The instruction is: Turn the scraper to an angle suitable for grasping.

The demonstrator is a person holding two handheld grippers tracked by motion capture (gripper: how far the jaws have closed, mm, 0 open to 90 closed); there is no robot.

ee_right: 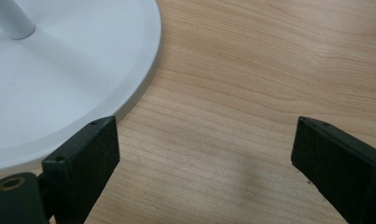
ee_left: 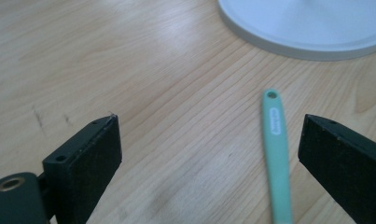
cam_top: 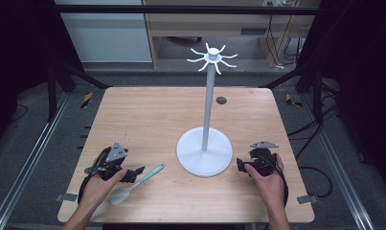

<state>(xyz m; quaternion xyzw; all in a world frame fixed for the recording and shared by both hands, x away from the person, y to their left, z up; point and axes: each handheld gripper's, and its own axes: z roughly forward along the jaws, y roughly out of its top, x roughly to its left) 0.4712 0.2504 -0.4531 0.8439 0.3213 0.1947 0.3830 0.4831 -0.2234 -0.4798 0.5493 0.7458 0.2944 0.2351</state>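
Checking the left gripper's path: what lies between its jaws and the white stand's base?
In the left gripper view, the spatula's mint handle and bare wood table lie before the stand base.

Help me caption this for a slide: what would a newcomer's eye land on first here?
The tall white stand with curved hooks at its top, on a round base near the middle of the wooden table. Next, the mint-green spatula lying flat near the front left, between the open jaws of the left tool. The right tool, also open, sits beside the base.
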